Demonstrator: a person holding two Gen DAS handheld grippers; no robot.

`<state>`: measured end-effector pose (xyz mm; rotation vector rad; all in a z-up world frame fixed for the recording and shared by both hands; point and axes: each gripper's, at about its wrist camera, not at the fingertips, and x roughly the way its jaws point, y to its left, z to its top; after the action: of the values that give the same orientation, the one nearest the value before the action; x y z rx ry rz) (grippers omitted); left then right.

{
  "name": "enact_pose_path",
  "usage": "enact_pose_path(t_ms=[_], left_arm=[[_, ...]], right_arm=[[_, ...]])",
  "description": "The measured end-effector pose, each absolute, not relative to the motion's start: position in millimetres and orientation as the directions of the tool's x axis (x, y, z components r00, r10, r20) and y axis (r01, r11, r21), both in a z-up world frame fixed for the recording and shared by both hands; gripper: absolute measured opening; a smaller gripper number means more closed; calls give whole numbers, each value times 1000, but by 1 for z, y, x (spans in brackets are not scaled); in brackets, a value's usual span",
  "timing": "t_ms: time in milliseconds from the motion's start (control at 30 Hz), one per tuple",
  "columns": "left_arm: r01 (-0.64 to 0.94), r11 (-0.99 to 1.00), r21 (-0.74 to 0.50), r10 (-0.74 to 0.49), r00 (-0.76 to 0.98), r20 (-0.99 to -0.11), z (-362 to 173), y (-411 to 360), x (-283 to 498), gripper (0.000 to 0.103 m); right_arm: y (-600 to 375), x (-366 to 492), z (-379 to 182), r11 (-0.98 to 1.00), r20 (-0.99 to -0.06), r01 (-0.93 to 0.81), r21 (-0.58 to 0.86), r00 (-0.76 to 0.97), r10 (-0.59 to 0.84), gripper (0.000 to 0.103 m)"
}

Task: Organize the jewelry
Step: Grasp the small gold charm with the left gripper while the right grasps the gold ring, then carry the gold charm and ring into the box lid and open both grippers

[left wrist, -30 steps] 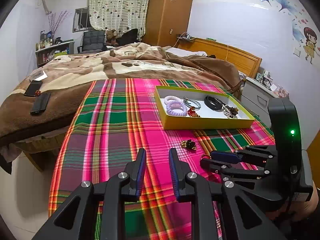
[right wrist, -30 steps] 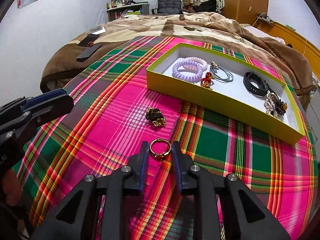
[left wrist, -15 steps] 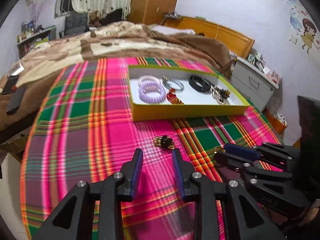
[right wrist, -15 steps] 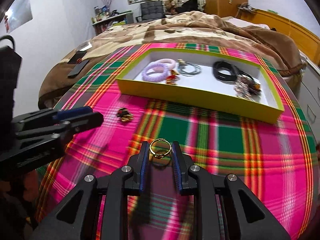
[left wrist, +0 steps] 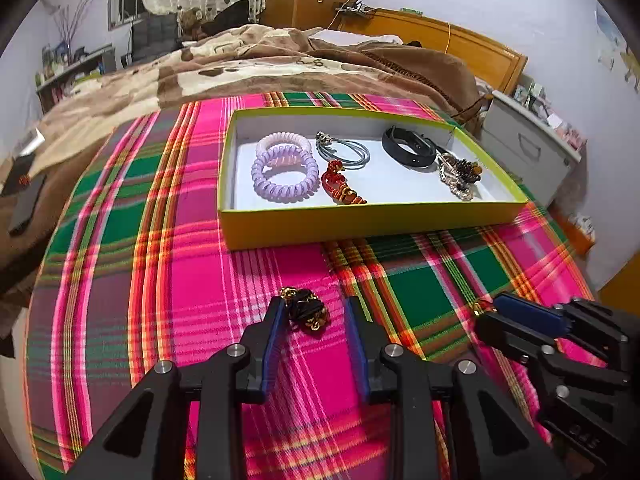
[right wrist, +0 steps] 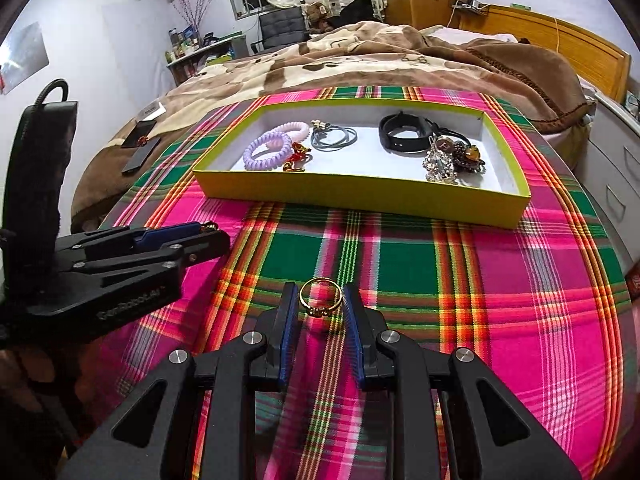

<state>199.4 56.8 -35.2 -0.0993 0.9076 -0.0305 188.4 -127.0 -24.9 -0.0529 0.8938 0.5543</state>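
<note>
Left tongs [left wrist: 313, 316] moved in, spread around dark brooch [left wrist: 306, 312]

Right tongs [right wrist: 320, 304] pinching gold ring [right wrist: 320, 297], carried nearer tray [right wrist: 360, 196]; brooch next

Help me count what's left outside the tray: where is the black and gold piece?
In the left wrist view, the black and gold piece lies on the plaid cloth between the open left tongs, short of the yellow tray.

The tray [left wrist: 360, 222] is sitting on the tablecloth [left wrist: 160, 280], the brooch [left wrist: 306, 314] lying just before it, the bed [left wrist: 280, 64] lying behind it
</note>
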Motion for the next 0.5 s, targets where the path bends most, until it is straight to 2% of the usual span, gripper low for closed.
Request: enact_pose_path(t_ms=[133, 167, 200, 500], left_arm=[[-8, 999, -49, -34, 620, -784, -36, 50, 201, 29], [-5, 999, -50, -36, 621, -783, -35, 50, 201, 22], [-2, 999, -54, -41, 621, -783, -35, 50, 200, 20], [29, 995, -96, -93, 628, -773, -31, 48, 188, 19]], right_arm=[[-133, 188, -23, 862, -745, -472, 185, 505, 436, 23], [-134, 188, -22, 863, -744, -470, 185, 507, 436, 23], [-135, 188, -22, 864, -743, -468, 185, 510, 435, 23], [-149, 183, -15, 873, -727, -449, 192, 532, 433, 23]])
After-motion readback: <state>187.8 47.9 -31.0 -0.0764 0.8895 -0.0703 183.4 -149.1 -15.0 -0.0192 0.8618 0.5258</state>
